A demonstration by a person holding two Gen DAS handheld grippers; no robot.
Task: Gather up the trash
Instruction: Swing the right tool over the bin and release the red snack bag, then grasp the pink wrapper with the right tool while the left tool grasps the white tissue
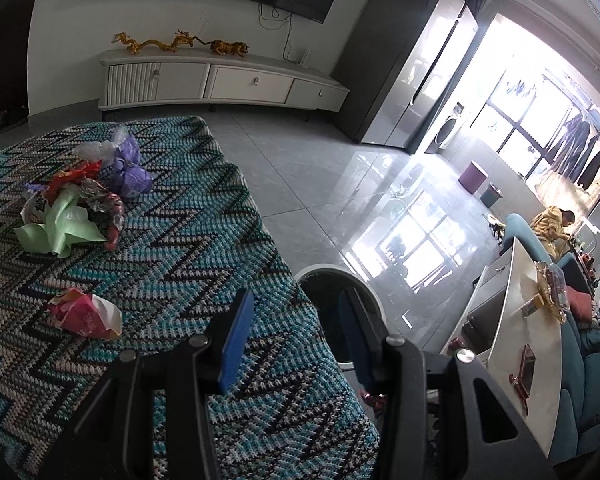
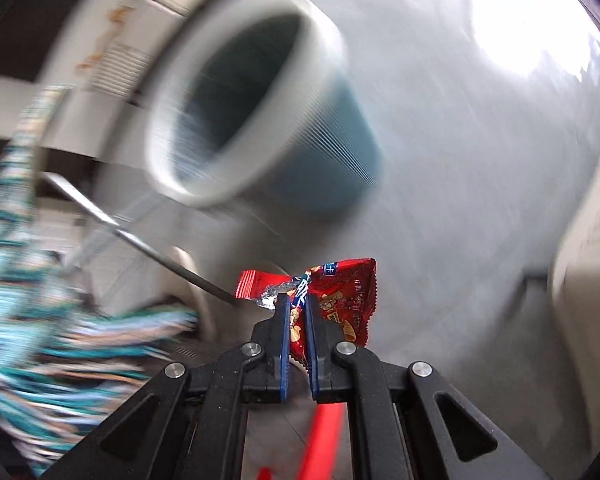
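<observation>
Grey floor tiles point(image 1: 308, 184) fill my background, glossy under the bright windows. From there I start with the trash: my right gripper point(image 2: 298, 312) has its jaws pressed together on a red snack wrapper point(image 2: 340, 296), which sticks out crumpled past the fingertips. Beyond it sits a blue waste bin point(image 2: 260, 120) with a pale rim, badly blurred, its mouth turned toward me. More trash lies on the desk's zigzag cloth point(image 1: 204, 248): a heap of wrappers point(image 1: 84, 196) toward the far left corner, green, red and purple pieces touching, and a single pink wrapper point(image 1: 86, 314) nearer the left edge, well apart from the heap. My left gripper point(image 1: 296, 336) hangs spread and empty above the desk's right edge, the bin's rim just beyond it.
</observation>
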